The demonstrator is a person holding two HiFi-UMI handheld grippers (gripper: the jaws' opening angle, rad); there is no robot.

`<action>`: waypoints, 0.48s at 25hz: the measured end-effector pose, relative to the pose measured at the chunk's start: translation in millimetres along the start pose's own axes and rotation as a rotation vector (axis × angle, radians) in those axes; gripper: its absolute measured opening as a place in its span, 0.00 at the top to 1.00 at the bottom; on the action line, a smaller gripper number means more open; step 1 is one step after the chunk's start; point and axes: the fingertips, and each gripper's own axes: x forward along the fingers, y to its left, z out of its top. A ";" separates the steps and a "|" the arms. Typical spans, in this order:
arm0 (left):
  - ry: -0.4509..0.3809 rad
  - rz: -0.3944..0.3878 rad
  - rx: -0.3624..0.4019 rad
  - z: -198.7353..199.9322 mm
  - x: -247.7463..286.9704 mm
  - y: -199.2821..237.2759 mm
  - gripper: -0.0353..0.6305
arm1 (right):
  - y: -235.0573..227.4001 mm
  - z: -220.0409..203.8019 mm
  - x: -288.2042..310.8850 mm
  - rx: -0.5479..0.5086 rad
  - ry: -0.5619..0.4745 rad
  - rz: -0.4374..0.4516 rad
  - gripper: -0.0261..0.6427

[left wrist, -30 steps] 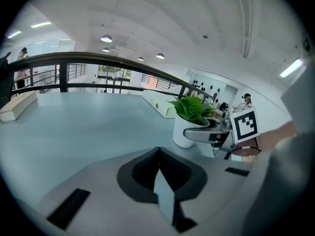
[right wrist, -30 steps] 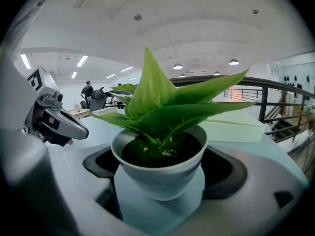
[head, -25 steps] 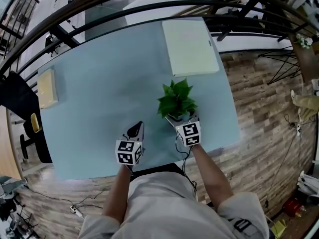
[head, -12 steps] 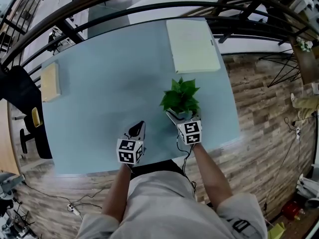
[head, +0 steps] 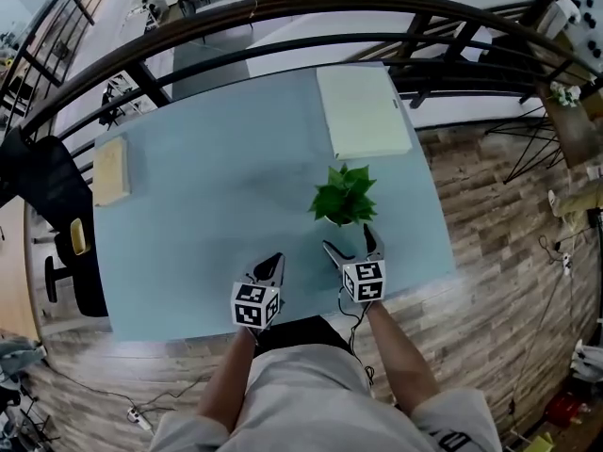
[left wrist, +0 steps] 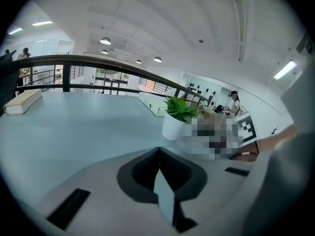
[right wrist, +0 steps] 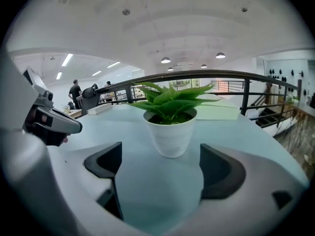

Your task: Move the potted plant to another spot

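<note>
A bright open hall is seen, with a wood-plank floor point(head: 490, 252) to the right and a dark curved railing point(head: 283, 8) running behind a large pale blue table point(head: 207, 205). Near the far edge of the table a pale green flat board point(head: 363, 111) is laid, and at the left edge a small tan, book-like block point(head: 111, 170) is set, well apart from everything else. The potted plant point(head: 345, 196), green leaves in a white pot, is stood upright on the right half of the table, between the board and the near edge. The right gripper point(head: 349, 241) is held just in front of it with its jaws spread wide and nothing between them. In the right gripper view the white pot point(right wrist: 171, 127) is seen centred just beyond the open jaw tips of that gripper point(right wrist: 160, 178), apart from both, with only bare table point(right wrist: 256, 132) in the gap. The left gripper point(head: 273, 260) is held beside the right one at the near edge of the table, its jaws pressed together on nothing point(left wrist: 158, 161). From there the potted plant point(left wrist: 176, 119) is seen ahead and off to its right, well clear of it. Whether either gripper touches the table cannot be told.
</note>
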 end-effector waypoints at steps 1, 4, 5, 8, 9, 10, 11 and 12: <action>-0.003 -0.002 0.002 -1.0 -3.2 -2.0 0.93 | 2.5 -1.9 -4.7 0.000 0.001 -0.001 0.22; -0.012 -0.011 0.010 -1.5 -12.5 -7.4 0.93 | 8.7 -3.7 -17.6 0.006 -0.004 -0.009 0.24; -0.017 -0.014 0.012 -1.5 -15.5 -9.4 0.93 | 10.7 -4.4 -21.5 0.008 -0.005 -0.012 0.25; -0.029 -0.020 0.016 -4.0 -26.4 -15.5 0.93 | 18.9 -8.2 -34.7 -0.002 0.002 -0.021 0.33; -0.033 -0.022 0.017 -5.1 -30.3 -17.1 0.93 | 21.7 -9.1 -39.3 -0.007 0.002 -0.027 0.37; -0.038 -0.023 0.017 -5.7 -34.0 -18.2 0.93 | 24.5 -9.4 -43.5 -0.010 0.000 -0.033 0.42; -0.044 -0.024 0.017 -5.7 -37.7 -18.8 0.93 | 27.3 -9.4 -47.2 -0.010 -0.004 -0.038 0.47; -0.049 -0.025 0.017 -5.2 -41.4 -19.0 0.93 | 30.6 -9.5 -50.5 -0.009 -0.006 -0.040 0.51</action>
